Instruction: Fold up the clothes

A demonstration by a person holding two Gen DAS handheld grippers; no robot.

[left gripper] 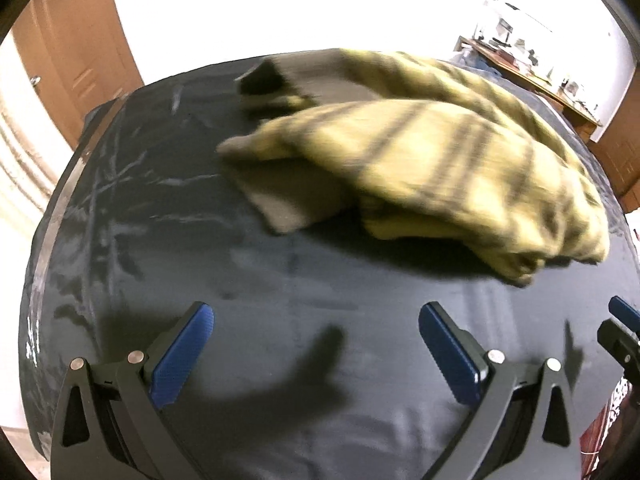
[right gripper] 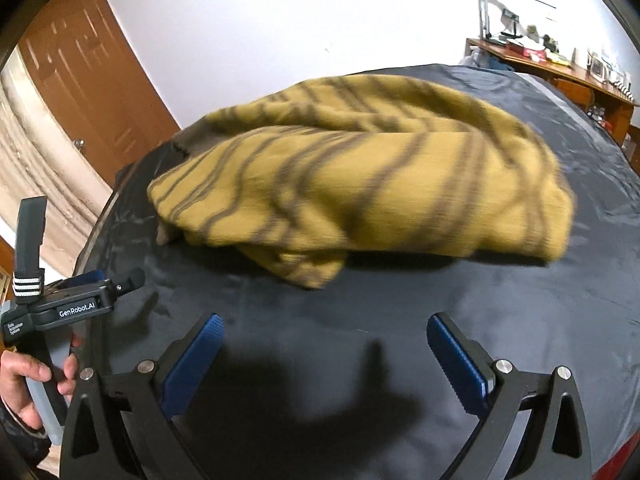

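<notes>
We hold our left gripper over the dark table cover with its jaws spread wide and nothing between them; its blue pads hang above bare cloth. Ahead of those jaws and a little to their right lies the yellow striped garment, bunched in loose folds on the cover, with a grey cuff sticking out on the side nearest the left jaw. Our right gripper is released too, jaws apart and empty, and the same garment sits straight ahead of them, well clear of the pads. In the right wrist view, the left gripper shows beside our left jaw, held in our left hand. Beyond the garment we see a wooden door and a cluttered desk.
</notes>
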